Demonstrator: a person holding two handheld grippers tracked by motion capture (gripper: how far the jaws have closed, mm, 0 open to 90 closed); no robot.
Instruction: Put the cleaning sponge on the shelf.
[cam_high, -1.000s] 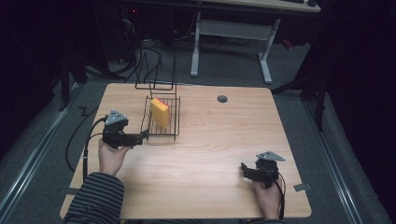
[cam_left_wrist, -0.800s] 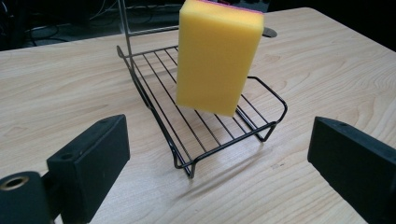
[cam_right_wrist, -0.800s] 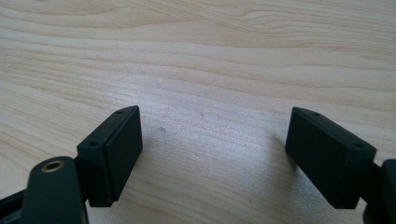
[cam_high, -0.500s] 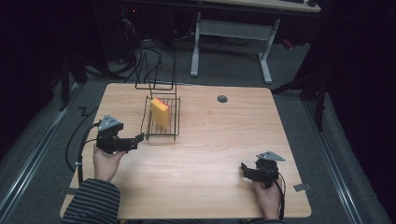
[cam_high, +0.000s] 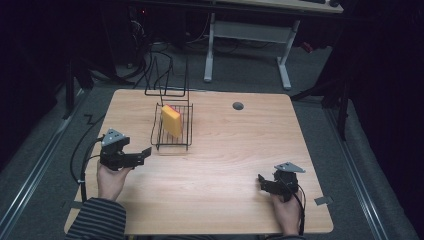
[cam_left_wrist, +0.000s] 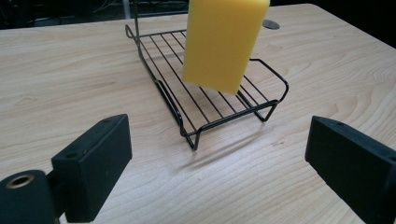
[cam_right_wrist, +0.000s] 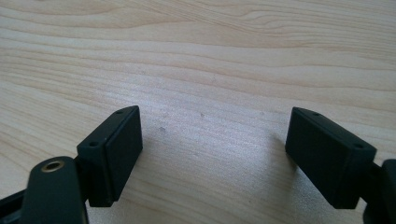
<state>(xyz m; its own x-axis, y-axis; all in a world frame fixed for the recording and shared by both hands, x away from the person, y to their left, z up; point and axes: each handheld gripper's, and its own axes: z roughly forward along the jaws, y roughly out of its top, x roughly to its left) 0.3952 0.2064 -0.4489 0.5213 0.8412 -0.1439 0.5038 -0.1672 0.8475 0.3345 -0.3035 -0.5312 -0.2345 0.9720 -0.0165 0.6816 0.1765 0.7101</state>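
Yellow sponge (cam_high: 172, 121) stands tilted on the black wire rack (cam_high: 172, 140), at about eleven o'clock from the middle of the wooden table (cam_high: 225, 150). At nine o'clock the left gripper (cam_high: 146, 152) points at the rack, just short of it, jaws spread wide. At five o'clock, well apart, the right gripper (cam_high: 260, 179) rests low over bare wood, jaws also spread.
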